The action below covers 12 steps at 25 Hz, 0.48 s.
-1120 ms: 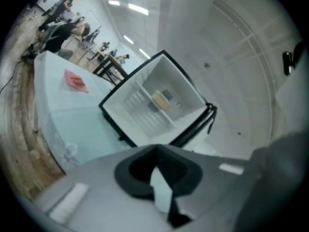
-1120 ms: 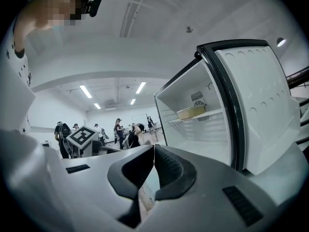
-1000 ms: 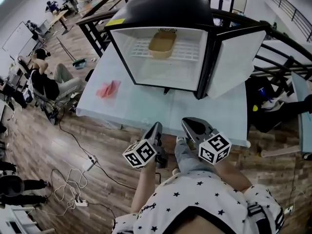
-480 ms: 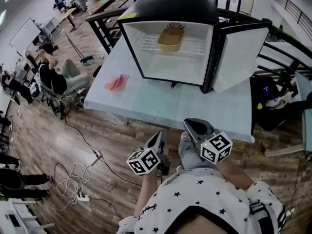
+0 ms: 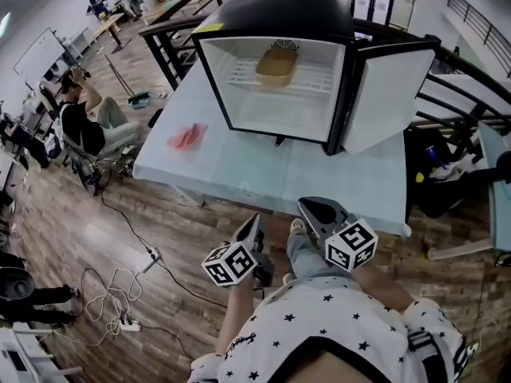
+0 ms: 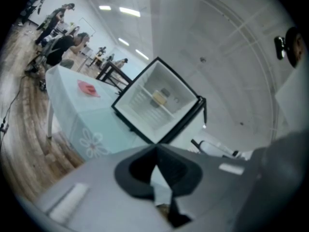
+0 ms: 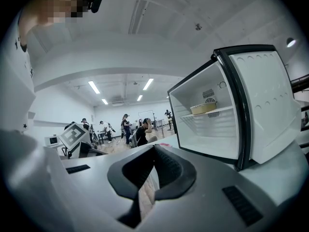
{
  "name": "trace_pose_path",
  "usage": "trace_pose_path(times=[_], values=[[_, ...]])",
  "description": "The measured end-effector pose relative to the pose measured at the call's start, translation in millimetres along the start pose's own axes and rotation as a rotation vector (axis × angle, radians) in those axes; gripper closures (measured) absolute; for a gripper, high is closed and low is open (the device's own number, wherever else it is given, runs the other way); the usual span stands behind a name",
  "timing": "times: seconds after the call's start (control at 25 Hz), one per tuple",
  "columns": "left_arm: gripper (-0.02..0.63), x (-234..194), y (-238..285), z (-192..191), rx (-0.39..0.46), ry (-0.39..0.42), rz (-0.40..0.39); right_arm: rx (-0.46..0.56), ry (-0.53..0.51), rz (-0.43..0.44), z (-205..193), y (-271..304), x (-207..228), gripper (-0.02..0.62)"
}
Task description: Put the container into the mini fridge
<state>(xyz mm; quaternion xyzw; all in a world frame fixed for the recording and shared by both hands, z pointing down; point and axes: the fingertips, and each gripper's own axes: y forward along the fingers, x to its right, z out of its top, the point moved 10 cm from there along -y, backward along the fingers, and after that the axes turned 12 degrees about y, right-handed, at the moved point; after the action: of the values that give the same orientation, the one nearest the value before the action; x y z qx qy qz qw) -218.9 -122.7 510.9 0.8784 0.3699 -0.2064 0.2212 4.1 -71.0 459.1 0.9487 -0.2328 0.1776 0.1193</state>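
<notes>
Already the container (image 5: 276, 67) sat inside the fridge (image 5: 275, 13). It rested on the wire shelf (image 5: 315, 76) in the upper part of the white cavity, left of the shelf's middle and just in front of the round vent (image 5: 280, 45) in the back wall. The door (image 5: 389, 94) stood swung wide at the right of the head view, its white inner face turned toward me. The fridge stood at top centre of that view on a pale table (image 5: 239, 174). A pink cloth (image 5: 186, 137) lay on the table to the fridge's left, apart from it.

Both of my tools were low in the head view, short of the table's near edge and over the wood floor (image 5: 172, 238), well apart from the fridge. The left gripper (image 6: 155, 149) was clenched: in its own view the jaws met tip to tip with nothing between them, and the open fridge showed beyond them at frame centre. The right gripper (image 7: 154, 148) was clenched as well and held nothing, its jaw tips touching; the fridge and container filled the right half of its view. Their marker cubes (image 5: 229, 263) sat side by side just above a star-print shirt (image 5: 335, 325) at the bottom of the head view. A seated person (image 5: 80, 122) was at the left edge, and white cables (image 5: 112, 302) trailed over the floor at lower left.
</notes>
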Motion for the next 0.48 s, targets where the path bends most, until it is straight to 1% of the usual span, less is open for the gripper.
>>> trace_pose_path(times=[0.16, 0.48], values=[[0.601, 0.5, 8.4, 0.6, 0.002, 0.0, -0.001, -0.004, 0.001, 0.002, -1.2, -1.2, 8.6, 0.575], [0.601, -2.8, 2.9, 3.1, 0.005, -0.013, 0.011, -0.01, 0.005, 0.012, 0.1, -1.2, 5.0, 0.575]])
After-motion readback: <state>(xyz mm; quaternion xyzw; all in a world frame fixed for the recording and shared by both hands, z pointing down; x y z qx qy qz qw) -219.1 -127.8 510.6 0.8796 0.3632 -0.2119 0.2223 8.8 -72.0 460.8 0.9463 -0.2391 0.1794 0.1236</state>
